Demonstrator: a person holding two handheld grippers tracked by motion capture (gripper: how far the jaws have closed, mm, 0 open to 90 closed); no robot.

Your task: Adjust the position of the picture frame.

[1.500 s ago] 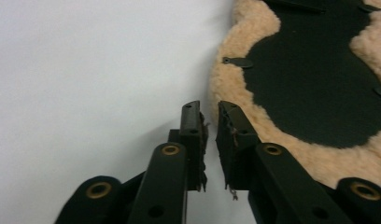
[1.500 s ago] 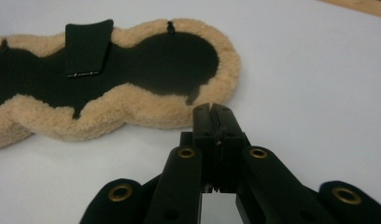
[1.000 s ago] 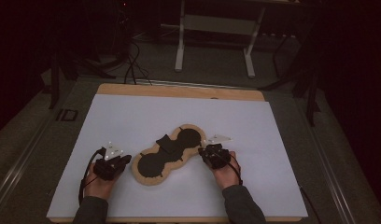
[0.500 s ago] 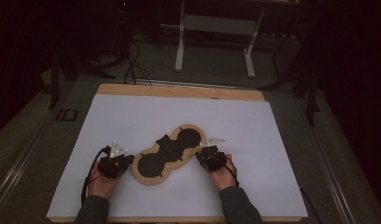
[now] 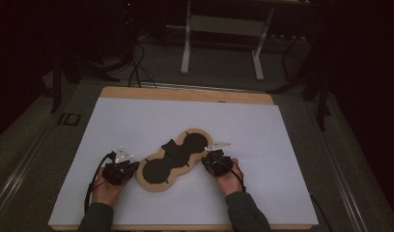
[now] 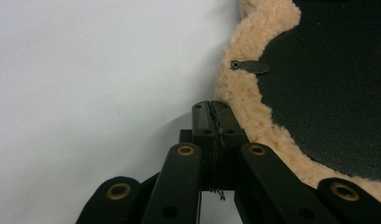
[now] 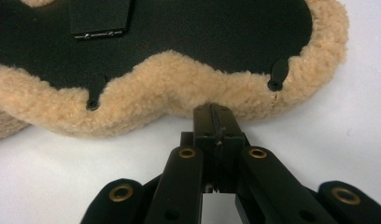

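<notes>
A peanut-shaped pad with a black face and a tan fleece rim lies flat on the white sheet. A black flap sits on its middle. My left gripper is at the pad's near-left end. Its jaws are shut, with the tips against the fleece rim and nothing pinched between them. My right gripper is at the pad's right side. It is shut too, and its tips touch the fleece at the waist. Small black tabs are screwed down on the rim.
The white sheet covers a wooden tabletop. A cable loops from the left gripper across the sheet. Beyond the table's far edge, the dark floor holds cables and a metal stand.
</notes>
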